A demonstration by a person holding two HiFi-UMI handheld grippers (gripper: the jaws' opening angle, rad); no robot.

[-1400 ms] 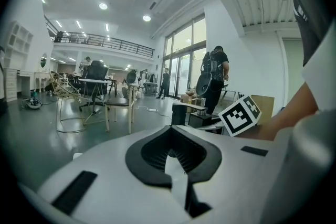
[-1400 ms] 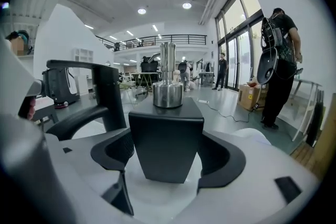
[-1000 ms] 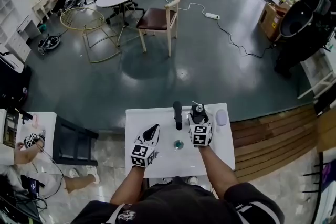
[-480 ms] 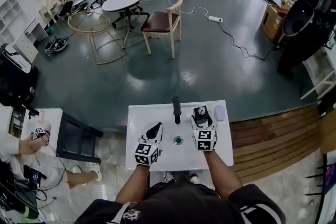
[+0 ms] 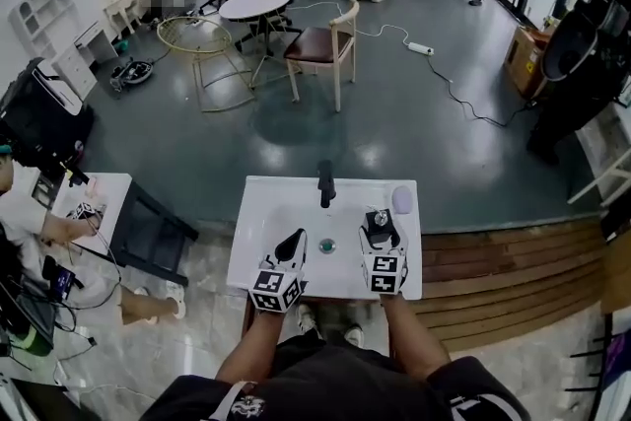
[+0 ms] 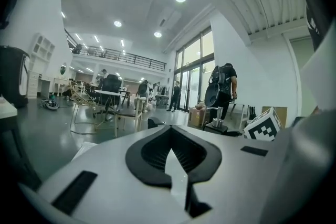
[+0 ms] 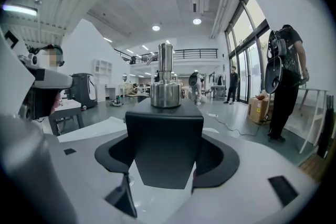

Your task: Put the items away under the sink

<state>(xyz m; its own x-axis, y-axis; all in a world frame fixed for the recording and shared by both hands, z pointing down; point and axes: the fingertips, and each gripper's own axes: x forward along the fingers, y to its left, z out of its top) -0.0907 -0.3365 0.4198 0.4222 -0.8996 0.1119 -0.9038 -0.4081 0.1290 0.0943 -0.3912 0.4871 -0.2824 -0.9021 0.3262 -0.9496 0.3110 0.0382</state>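
The right hand-held gripper (image 5: 381,232) clamps a black soap dispenser (image 7: 164,139) with a steel pump top upright between its wide-set jaws, over the white surface (image 5: 266,212). Beside it, the left hand-held gripper (image 6: 172,162) has its jaws drawn together, with nothing between them.

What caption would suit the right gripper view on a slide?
Right gripper clamps a black dispenser with a steel pump.

dispenser (image 7: 164,134): black boxy body, steel pump top, standing upright, sitting clamped in the right gripper (image 5: 380,230) over the sink's right side
sink (image 5: 264,212): white top, lying flat (drain (image 5: 327,245) sitting mid-basin)
pale oval item (image 5: 401,199): resting at the sink's far right corner
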